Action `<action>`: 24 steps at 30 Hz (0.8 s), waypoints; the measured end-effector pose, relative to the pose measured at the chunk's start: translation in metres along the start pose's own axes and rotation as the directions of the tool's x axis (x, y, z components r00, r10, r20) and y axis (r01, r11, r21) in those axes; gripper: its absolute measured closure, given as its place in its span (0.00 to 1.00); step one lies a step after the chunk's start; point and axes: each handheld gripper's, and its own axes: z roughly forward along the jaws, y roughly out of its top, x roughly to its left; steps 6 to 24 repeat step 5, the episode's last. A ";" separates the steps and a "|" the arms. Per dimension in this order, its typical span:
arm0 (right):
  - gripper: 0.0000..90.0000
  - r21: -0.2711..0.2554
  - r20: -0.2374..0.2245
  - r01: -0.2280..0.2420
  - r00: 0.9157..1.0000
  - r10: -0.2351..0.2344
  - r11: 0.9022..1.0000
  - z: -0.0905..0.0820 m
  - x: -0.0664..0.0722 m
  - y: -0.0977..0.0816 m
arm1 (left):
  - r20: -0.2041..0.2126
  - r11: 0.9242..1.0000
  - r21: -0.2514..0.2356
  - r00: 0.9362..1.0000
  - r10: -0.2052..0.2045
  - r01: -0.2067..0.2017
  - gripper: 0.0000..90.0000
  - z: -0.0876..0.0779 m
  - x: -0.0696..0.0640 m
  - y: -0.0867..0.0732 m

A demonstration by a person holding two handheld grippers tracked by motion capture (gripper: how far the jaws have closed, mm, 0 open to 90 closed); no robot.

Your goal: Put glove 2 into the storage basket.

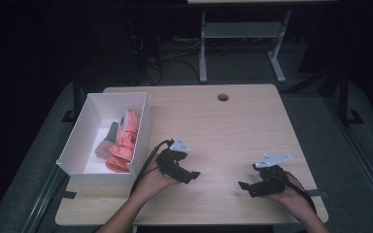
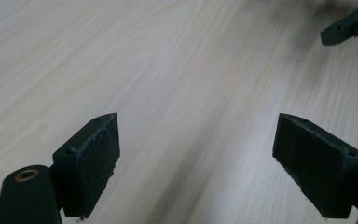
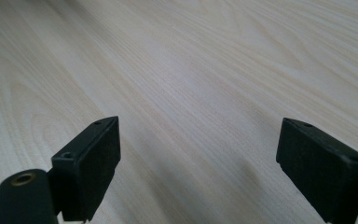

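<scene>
Bare table [image 1: 233, 126] under both spread grippers; high view adds white box [image 1: 90, 145] holding pink cloths [image 1: 125, 138]

The high view looks forward and down from above the person's side onto the whole table [image 1: 233, 121]. Each gripper view sits low and close over the bare tabletop, facing along its own jaws. All three share the wooden tabletop.
</scene>
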 end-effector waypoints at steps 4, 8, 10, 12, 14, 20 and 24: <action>0.15 -0.004 0.000 0.006 1.000 -0.006 1.000 0.003 0.001 0.000 | 0.007 1.000 0.005 1.000 0.012 -0.012 0.16 0.002 0.000 -0.005; 0.15 -0.003 -0.002 0.007 1.000 -0.007 1.000 0.003 0.001 0.000 | 0.007 1.000 -0.003 1.000 0.000 0.000 0.16 0.003 -0.001 -0.006; 0.15 -0.003 -0.002 0.007 1.000 -0.007 1.000 0.003 0.001 0.000 | 0.007 1.000 -0.003 1.000 0.000 0.000 0.16 0.003 -0.001 -0.006; 0.15 -0.003 -0.002 0.007 1.000 -0.007 1.000 0.003 0.001 0.000 | 0.007 1.000 -0.003 1.000 0.000 0.000 0.16 0.003 -0.001 -0.006; 0.15 -0.003 -0.002 0.007 1.000 -0.007 1.000 0.003 0.001 0.000 | 0.007 1.000 -0.003 1.000 0.000 0.000 0.16 0.003 -0.001 -0.006; 0.15 -0.003 -0.002 0.007 1.000 -0.007 1.000 0.003 0.001 0.000 | 0.007 1.000 -0.003 1.000 0.000 0.000 0.16 0.003 -0.001 -0.006; 0.15 -0.003 -0.002 0.007 1.000 -0.007 1.000 0.003 0.001 0.000 | 0.007 1.000 -0.003 1.000 0.000 0.000 0.16 0.003 -0.001 -0.006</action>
